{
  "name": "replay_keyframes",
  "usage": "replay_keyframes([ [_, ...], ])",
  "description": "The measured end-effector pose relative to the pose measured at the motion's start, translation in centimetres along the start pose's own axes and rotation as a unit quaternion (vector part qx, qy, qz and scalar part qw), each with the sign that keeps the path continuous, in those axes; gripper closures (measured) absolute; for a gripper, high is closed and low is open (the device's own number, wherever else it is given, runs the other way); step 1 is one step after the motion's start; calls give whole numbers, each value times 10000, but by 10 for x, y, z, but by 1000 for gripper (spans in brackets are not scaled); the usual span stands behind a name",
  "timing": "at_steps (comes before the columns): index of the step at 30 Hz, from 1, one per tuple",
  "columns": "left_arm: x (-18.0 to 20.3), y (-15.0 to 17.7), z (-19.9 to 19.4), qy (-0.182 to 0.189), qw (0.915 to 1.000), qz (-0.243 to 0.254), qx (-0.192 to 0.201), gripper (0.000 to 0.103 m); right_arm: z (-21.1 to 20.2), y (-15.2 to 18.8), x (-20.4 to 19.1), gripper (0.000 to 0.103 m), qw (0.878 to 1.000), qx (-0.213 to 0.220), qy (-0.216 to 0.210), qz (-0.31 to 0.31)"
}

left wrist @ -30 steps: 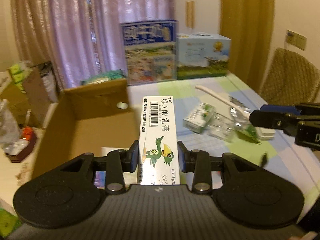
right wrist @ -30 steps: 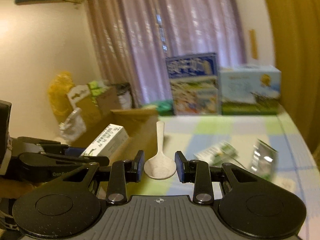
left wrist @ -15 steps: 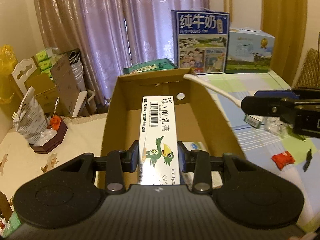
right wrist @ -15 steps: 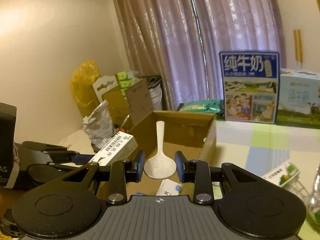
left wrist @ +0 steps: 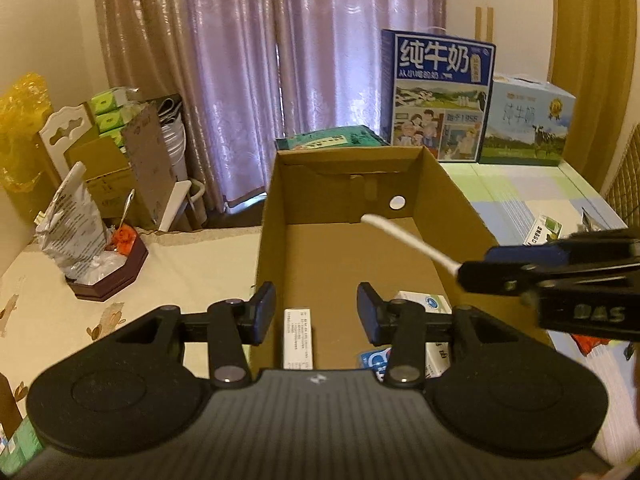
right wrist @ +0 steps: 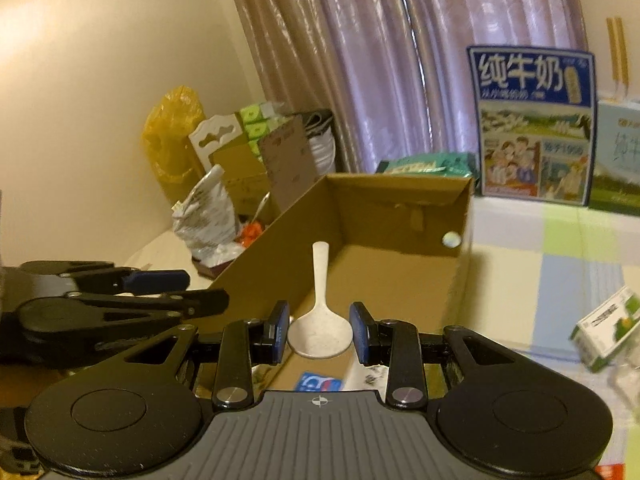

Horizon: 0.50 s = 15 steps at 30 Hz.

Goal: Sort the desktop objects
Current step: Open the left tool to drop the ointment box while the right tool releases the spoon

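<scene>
Below the spread, empty left gripper a carton lies boxed, while the right gripper grasps a spoon above the box, another carton waiting outside.

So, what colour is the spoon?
Off-white; the spoon shows best in the right wrist view.

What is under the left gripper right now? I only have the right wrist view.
Observer: A long white carton lies flat on the floor of the cardboard box, just below the left gripper.
Operator: Left jaws holding anything?
Observer: No. They stand wide open with nothing between them.
Operator: How does my spoon sit, side-on?
Observer: The spoon handle slants out over the box interior, above the floor; its tip looks short of the far wall.
</scene>
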State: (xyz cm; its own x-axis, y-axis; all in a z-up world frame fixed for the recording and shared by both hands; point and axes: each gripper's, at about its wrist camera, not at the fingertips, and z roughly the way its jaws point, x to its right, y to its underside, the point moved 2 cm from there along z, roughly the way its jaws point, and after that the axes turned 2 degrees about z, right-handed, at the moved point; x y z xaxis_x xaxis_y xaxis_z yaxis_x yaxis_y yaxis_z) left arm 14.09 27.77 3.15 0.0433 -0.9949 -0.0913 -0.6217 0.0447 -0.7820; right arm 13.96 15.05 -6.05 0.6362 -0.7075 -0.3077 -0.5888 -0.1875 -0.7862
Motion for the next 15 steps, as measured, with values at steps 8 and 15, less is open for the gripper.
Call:
replay_keyframes([
  [8, -3, 6, -25, -13, 10000, -32, 94, 64, -7, 7, 7, 49, 9999, 102, 82, 107],
  [15, 17, 10, -43, 183, 9998, -67, 77, 59, -70, 24, 40, 43, 9972, 390, 523, 357],
])
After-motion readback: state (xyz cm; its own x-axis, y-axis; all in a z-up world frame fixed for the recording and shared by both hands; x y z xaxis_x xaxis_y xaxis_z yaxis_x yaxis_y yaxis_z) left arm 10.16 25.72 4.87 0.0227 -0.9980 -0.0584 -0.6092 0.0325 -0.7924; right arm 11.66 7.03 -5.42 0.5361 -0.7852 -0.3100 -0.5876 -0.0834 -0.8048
